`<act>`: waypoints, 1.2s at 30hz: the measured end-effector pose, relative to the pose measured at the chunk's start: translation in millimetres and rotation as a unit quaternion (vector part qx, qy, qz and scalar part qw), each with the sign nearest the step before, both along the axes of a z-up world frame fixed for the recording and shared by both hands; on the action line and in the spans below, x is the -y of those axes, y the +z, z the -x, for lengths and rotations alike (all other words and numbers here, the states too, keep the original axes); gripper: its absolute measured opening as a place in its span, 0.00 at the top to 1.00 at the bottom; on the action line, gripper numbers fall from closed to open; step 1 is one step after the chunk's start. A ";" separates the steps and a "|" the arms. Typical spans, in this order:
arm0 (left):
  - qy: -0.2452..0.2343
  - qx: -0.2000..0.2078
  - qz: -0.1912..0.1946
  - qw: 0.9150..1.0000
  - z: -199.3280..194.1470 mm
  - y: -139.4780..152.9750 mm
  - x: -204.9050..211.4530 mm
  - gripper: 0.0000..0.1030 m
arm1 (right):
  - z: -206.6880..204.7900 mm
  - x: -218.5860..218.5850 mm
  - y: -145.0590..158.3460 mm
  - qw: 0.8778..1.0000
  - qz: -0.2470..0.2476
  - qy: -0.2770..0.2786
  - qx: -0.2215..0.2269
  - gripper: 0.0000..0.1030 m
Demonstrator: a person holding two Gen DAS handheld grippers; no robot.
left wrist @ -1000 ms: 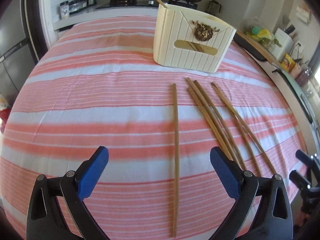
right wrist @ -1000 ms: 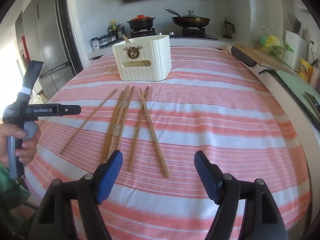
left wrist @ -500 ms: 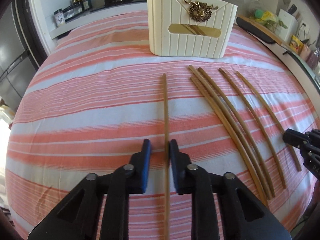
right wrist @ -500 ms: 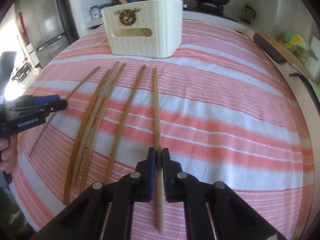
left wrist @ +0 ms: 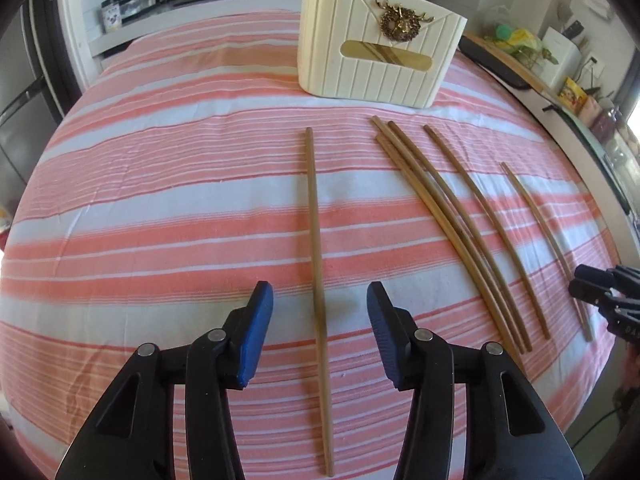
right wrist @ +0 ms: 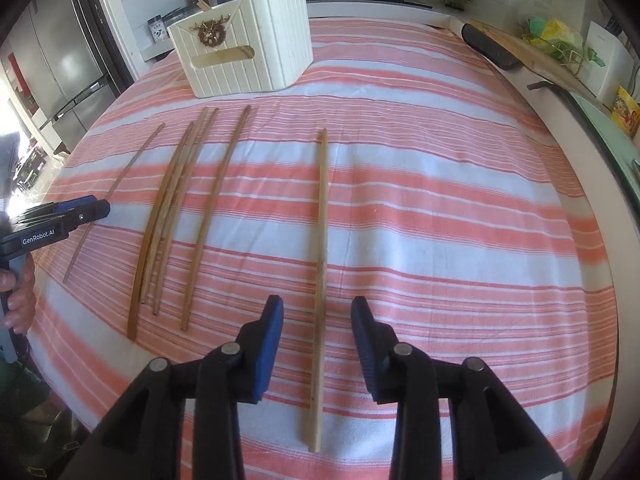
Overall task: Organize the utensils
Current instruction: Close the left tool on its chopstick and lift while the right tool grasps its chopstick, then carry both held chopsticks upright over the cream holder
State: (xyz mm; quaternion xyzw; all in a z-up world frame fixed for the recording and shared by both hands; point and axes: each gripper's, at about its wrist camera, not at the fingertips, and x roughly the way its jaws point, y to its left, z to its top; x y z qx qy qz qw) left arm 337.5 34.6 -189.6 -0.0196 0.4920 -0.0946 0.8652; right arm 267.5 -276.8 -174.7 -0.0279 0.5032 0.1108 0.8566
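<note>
Half a second ago both of your grippers were clenched on chopsticks; now the left gripper (left wrist: 320, 332) and right gripper (right wrist: 318, 338) have fingers released. Each chopstick (left wrist: 316, 240) (right wrist: 322, 240) lies flat on the worktop (left wrist: 160, 200), so neither reached the far holder (left wrist: 376, 64).

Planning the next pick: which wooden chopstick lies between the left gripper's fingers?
The lone wooden chopstick farthest left, lying apart from the others, runs between the open left gripper fingers.

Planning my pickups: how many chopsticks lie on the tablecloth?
6: one at the left gripper, one at the right gripper, three bunched, one beside them. Others in the holder, partly hidden.
</note>
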 end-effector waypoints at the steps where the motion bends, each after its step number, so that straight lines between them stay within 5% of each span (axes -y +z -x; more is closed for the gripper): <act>1: -0.004 -0.003 -0.002 1.000 -3.3 0.0 -0.9 0.51 | -3.8 -2.5 -1.0 1.000 -0.002 0.005 -0.007 0.65; 8: -0.034 -0.018 -0.020 0.999 -34.6 -0.3 4.3 0.51 | -44.0 -17.8 -3.7 0.998 0.019 0.045 -0.041 0.65; 15: -0.037 -0.041 0.003 0.998 -81.0 1.5 4.3 0.59 | -101.7 -32.1 -3.8 0.997 0.039 0.053 -0.043 0.67; 17: -0.036 -0.048 0.014 0.998 -92.0 1.3 3.5 0.67 | -117.2 -38.0 -3.7 0.997 0.043 0.049 -0.041 0.68; 20: -0.041 -0.058 0.030 0.997 -101.8 -1.5 6.4 0.95 | -137.0 -46.7 -3.8 0.997 0.052 0.041 -0.040 0.83; 21: -0.040 -0.059 0.035 0.997 -103.7 -2.8 7.0 0.95 | -141.6 -47.5 -3.3 0.997 0.050 0.037 -0.040 0.90; 27: -0.021 -0.023 0.045 0.998 -95.4 12.7 5.8 0.96 | -144.7 -41.2 7.8 1.000 0.011 0.014 -0.020 0.94; 36: -0.019 0.122 0.082 0.989 -29.2 123.0 -16.4 0.96 | -81.9 -20.7 107.0 0.991 -0.080 0.029 0.103 0.94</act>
